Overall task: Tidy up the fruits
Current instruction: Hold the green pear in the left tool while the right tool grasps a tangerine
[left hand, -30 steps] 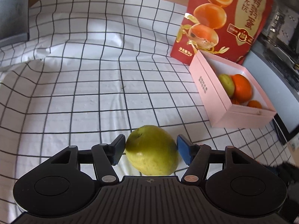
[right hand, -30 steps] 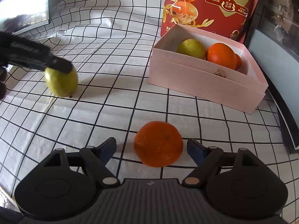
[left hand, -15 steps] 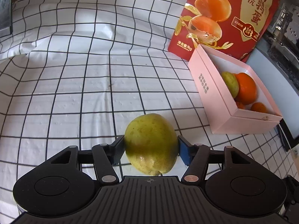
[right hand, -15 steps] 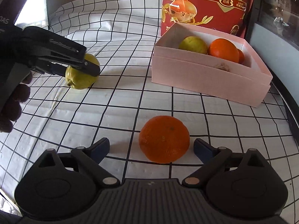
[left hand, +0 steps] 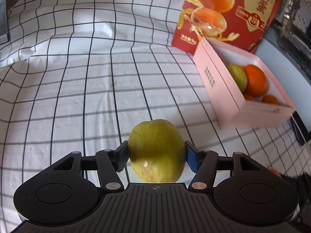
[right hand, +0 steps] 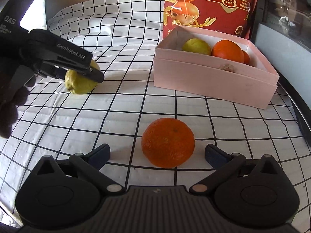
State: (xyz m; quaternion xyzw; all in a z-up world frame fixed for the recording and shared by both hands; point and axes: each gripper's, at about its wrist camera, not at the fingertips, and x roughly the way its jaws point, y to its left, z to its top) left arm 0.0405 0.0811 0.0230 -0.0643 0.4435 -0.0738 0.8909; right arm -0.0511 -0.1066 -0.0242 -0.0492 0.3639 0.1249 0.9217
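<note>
One dimpled, round orange [right hand: 167, 142]

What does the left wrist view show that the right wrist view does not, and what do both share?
Only the left wrist view shows both pads of the left gripper pressed on the green fruit, one each side.

Only the right wrist view shows the whole loose orange lying on the cloth between the right gripper's opening jaws, untouched, and the hand holding the left gripper.

Both show the pink box with a green fruit and oranges inside, the red bag behind it and the checked cloth.
</note>
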